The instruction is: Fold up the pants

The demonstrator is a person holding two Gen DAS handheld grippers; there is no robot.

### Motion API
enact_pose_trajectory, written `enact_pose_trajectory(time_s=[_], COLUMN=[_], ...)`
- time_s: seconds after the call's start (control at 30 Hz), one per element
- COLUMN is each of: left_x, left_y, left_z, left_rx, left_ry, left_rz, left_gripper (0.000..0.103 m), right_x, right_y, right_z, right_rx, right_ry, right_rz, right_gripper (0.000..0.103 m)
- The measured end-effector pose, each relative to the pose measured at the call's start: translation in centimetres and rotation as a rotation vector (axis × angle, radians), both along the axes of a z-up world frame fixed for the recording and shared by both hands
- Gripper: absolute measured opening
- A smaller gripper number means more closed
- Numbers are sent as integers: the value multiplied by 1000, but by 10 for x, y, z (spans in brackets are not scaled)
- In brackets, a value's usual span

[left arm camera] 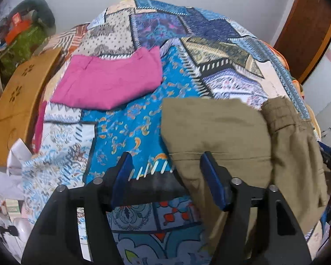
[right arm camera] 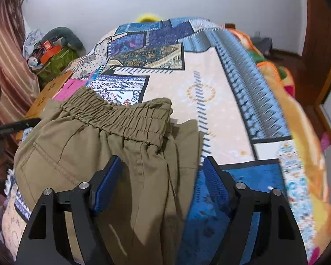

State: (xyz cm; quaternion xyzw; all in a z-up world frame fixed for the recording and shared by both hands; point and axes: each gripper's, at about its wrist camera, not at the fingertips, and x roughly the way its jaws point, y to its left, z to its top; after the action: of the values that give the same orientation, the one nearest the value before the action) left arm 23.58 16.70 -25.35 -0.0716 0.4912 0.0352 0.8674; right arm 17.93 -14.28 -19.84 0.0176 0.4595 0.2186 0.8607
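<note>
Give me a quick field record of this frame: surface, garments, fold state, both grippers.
surface: bed with patchwork bedspread
task garment: olive pants, elastic waistband bunched, facing away from the right camera
fold state: folded over on itself, not flat or squared
other garment: pink folded garment, apart from the pants, farther up the bed
left gripper: open, at the pants' edge
right gripper: open, over the pants, not clamped

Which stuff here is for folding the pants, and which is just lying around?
For the job: brown pants, left claw, right claw, bedspread they lie on.

Just lying around: pink cloth, wooden board, green bag.
</note>
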Motion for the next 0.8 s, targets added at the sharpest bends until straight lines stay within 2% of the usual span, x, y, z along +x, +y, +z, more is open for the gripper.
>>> enact_pose_trajectory(time_s=[0.1, 0.17, 0.27, 0.3, 0.4, 0.47, 0.53, 0.63, 0.7, 0.8], left_x=[-10, -16, -25, -29, -46, -55, -62, -67, -63, -53], left_y=[7, 12, 18, 22, 26, 21, 14, 3, -5, -16], left_z=[-1, 1, 4, 5, 12, 19, 26, 33, 30, 21], left_rx=[18, 33, 182, 159, 21, 3, -17, -100, -154, -169], left_ry=[-4, 3, 37, 39, 23, 0, -24, -46, -35, 8], left_rz=[23, 43, 107, 102, 70, 61, 52, 21, -8, -34], left_gripper=[70, 69, 62, 61, 62, 62, 62, 62, 62, 62], right_x=[2, 1, -8, -11, -22, -30, -34, -40, -42, -42], right_y=[-2, -6, -11, -13, -17, -21, -26, -33, -33, -31], right_z=[-4, -4, 2, 5, 14, 21, 26, 29, 24, 6], right_rx=[14, 8, -51, -65, -123, -145, -122, -54, -19, 13], right_ry=[8, 5, -27, -36, -62, -71, -67, -37, -13, 58], right_rz=[-6, -8, -13, -14, -32, -43, -48, -67, -74, -68], right_gripper=[60, 60, 60, 60, 60, 60, 62, 66, 67, 67])
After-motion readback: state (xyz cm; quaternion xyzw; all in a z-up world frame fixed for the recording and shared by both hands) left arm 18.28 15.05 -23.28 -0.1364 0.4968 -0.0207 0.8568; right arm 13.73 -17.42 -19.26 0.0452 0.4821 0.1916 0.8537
